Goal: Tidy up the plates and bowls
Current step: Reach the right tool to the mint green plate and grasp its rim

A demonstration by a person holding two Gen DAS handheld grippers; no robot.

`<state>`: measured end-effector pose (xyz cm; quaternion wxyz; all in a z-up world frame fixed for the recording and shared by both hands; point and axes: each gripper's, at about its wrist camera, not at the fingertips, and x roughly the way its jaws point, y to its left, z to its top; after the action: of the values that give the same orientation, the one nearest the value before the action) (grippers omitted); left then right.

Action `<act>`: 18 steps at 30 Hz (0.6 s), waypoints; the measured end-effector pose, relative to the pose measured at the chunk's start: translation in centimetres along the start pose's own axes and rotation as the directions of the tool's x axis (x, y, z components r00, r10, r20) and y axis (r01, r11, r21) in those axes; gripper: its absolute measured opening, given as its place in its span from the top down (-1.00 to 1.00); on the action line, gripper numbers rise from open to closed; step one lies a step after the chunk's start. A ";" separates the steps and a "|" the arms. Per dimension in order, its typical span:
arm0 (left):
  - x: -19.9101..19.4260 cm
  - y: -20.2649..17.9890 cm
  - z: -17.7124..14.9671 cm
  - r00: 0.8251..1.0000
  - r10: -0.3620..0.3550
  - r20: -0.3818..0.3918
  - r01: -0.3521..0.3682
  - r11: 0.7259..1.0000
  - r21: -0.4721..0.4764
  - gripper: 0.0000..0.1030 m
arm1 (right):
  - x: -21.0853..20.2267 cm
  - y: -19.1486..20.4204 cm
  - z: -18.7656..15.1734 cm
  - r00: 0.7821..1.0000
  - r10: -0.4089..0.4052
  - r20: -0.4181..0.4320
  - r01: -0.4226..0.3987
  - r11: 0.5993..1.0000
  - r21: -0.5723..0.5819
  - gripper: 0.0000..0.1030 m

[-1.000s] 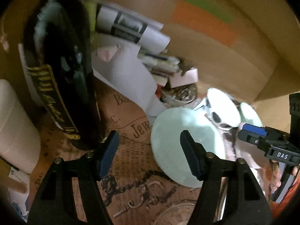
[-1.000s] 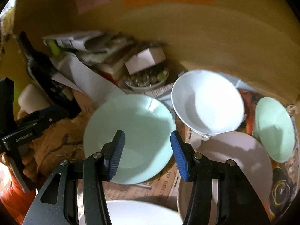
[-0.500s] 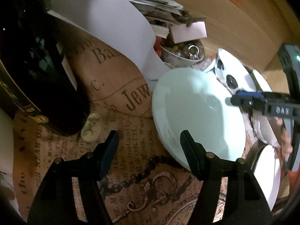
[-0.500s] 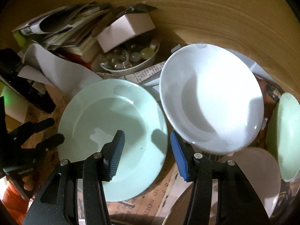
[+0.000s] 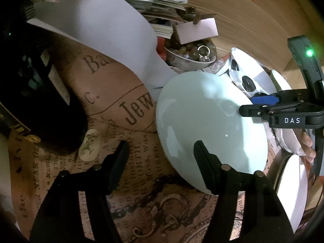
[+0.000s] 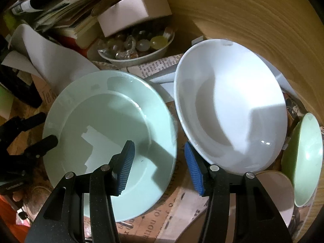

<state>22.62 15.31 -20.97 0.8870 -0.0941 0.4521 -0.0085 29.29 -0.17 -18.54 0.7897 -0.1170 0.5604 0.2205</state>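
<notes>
A pale green plate lies on the printed paper; it also shows in the left wrist view. A white bowl leans tilted to its right. A small green bowl stands on edge at the far right, above a pinkish plate. My right gripper is open, its jaws straddling the green plate's right rim. My left gripper is open, its right finger over the plate's left rim. The right gripper shows across the plate in the left wrist view.
A dark bottle stands at the left. A dish of beads, a white box and stacked papers crowd the back. A curved wooden wall closes the back. A white plate lies at the lower right.
Both grippers have moved down and in toward the green plate. The right gripper now straddles its right rim; the left gripper has reached its left rim.
</notes>
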 end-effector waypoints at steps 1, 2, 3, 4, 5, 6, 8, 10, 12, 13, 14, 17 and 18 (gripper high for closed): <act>0.1 -0.2 0.0 1.000 -0.002 -0.001 0.002 1.000 0.007 -0.15 | 0.2 -0.1 0.2 1.000 0.003 -0.003 -0.003 1.000 0.000 0.14; 0.1 -0.3 0.0 1.000 -0.007 -0.004 0.007 1.000 0.010 -0.06 | 0.2 0.2 0.1 1.000 0.003 -0.005 -0.003 1.000 -0.004 0.15; 0.2 -0.3 0.0 1.000 -0.012 -0.008 0.012 1.000 0.011 -0.02 | 0.2 0.3 0.1 1.000 0.005 -0.006 -0.005 1.000 -0.011 0.16; 0.3 -0.4 -0.1 1.000 -0.014 -0.009 0.014 1.000 0.010 0.00 | 0.1 0.5 0.0 1.000 0.007 -0.005 -0.007 1.000 -0.012 0.21; 0.3 -0.4 -0.1 1.000 -0.018 -0.011 0.018 1.000 0.008 0.03 | 0.1 0.5 -0.1 1.000 0.014 -0.003 -0.014 1.000 -0.009 0.22; 0.2 -0.3 -0.2 1.000 -0.020 -0.013 0.020 1.000 0.007 0.05 | 0.2 0.2 0.0 1.000 0.029 0.000 -0.029 1.000 -0.005 0.22; 0.2 -0.2 -0.3 0.999 -0.026 -0.019 0.026 1.000 0.003 0.09 | 0.0 0.4 -0.4 0.999 0.054 0.002 -0.054 0.999 -0.005 0.24; 0.0 -0.2 -0.5 0.999 -0.031 -0.024 0.031 1.000 -0.001 0.11 | -0.1 1.5 -0.9 0.998 0.070 0.002 -0.070 0.997 -0.021 0.24; -0.2 -0.2 -0.9 0.999 -0.031 -0.027 0.031 1.000 -0.002 0.13 | -0.3 2.5 -1.7 0.997 0.074 0.003 -0.074 0.996 -0.058 0.24; -0.4 0.0 -1.2 0.999 -0.028 -0.026 0.028 1.000 -0.002 0.13 | -0.4 2.8 -1.9 0.997 0.072 0.006 -0.072 0.995 -0.073 0.24; -0.6 0.1 -1.3 1.000 -0.020 -0.023 0.020 1.000 -0.003 0.13 | -0.5 3.3 -2.1 0.998 0.068 0.009 -0.066 0.994 -0.092 0.25; -0.9 0.5 -1.6 1.000 -0.004 -0.013 0.004 1.000 -0.009 0.14 | 0.0 4.2 -2.0 0.999 0.032 0.017 -0.030 0.993 -0.111 0.25; -0.9 0.7 -1.6 1.000 0.001 -0.010 -0.001 1.000 -0.014 0.18 | 0.4 4.3 -1.8 1.000 0.019 0.017 -0.017 0.993 -0.115 0.25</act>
<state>20.71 15.85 -21.28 0.8840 -0.1000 0.4567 -0.0054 25.83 2.87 -19.22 0.7847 -0.1550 0.5407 0.2605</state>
